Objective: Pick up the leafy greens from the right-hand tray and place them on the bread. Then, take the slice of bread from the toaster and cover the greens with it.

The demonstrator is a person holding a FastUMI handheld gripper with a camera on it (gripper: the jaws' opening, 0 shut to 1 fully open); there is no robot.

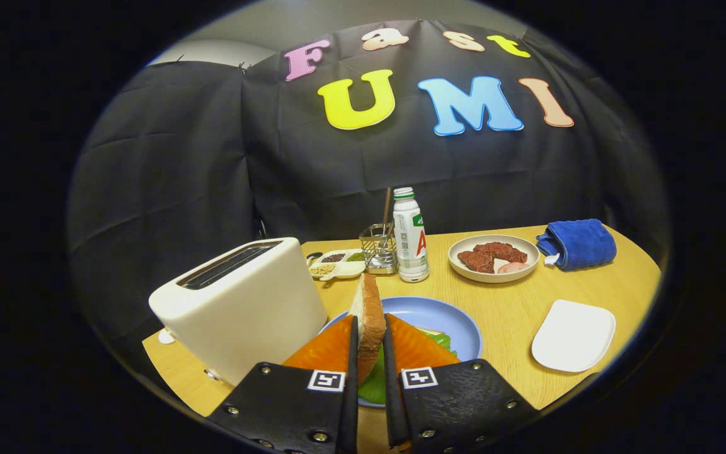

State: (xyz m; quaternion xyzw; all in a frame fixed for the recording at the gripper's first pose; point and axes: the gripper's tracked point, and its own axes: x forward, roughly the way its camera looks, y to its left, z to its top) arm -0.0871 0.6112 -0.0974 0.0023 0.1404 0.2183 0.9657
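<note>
Pinching a slice of bread [369, 315] on edge, my gripper [369, 353] has both fingers [353, 353] pressed against its two flat faces, so the slice stands upright between them with its crust rising past the tips toward twelve o'clock. Directly beneath and just beyond my fingers sits a blue plate [445, 318], and on it the leafy greens [440, 340] lie, showing green at about one o'clock of my tips and again low between them; I cannot tell what lies under the greens because my fingers cover that part.

At ten o'clock from my grip, close beside the plate, stands the white toaster [243, 302], its long slot facing up; I cannot see into it from this angle. Beyond the plate, at twelve o'clock, a small wire holder [379, 247] and a white bottle with a green cap [410, 234] stand side by side, with a little divided dish of seeds [336, 263] just to their eleven o'clock side. Farther round, at one o'clock, a pale plate [494, 258] carries dark red slices of meat. A rolled blue towel [578, 243] lies just beyond that at two o'clock. Nearer me at three o'clock, well apart from the blue plate, rests a white tray [574, 334] on the wooden table [508, 302].
</note>
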